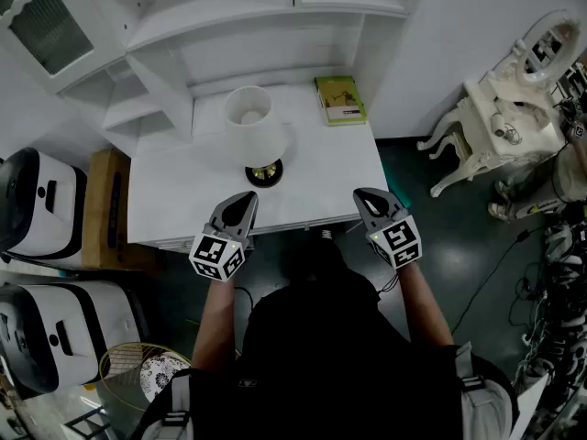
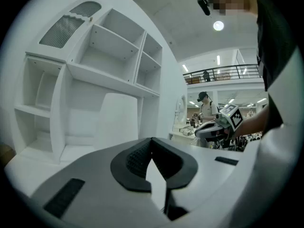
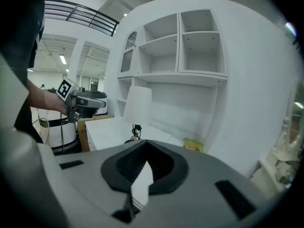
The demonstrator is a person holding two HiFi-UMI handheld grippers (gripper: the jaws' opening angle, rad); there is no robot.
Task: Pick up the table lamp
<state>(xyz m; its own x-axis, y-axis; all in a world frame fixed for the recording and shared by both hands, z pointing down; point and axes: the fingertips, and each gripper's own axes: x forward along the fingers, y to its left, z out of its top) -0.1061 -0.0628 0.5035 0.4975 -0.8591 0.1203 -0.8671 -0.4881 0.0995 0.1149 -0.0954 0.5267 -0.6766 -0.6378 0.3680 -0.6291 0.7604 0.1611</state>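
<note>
The table lamp has a white shade [image 1: 250, 123] and a dark, brass-trimmed base [image 1: 264, 172]. It stands upright on the white desk [image 1: 174, 195], near the middle. My left gripper [image 1: 244, 197] hovers over the desk's front edge, just short of the base, with its jaws shut on nothing. My right gripper [image 1: 365, 193] hangs at the front right corner, also shut and empty. In the left gripper view the shade [image 2: 118, 120] rises behind the closed tips [image 2: 152, 139]. The right gripper view shows the lamp [image 3: 138, 106] beyond its closed tips [image 3: 144, 142].
A green book [image 1: 340, 100] lies at the desk's back right. White shelving [image 1: 229, 26] rises behind the lamp. Bulky white machines [image 1: 37, 204] and a cardboard box [image 1: 108, 209] stand to the left. An ornate white chair [image 1: 486, 122] stands to the right.
</note>
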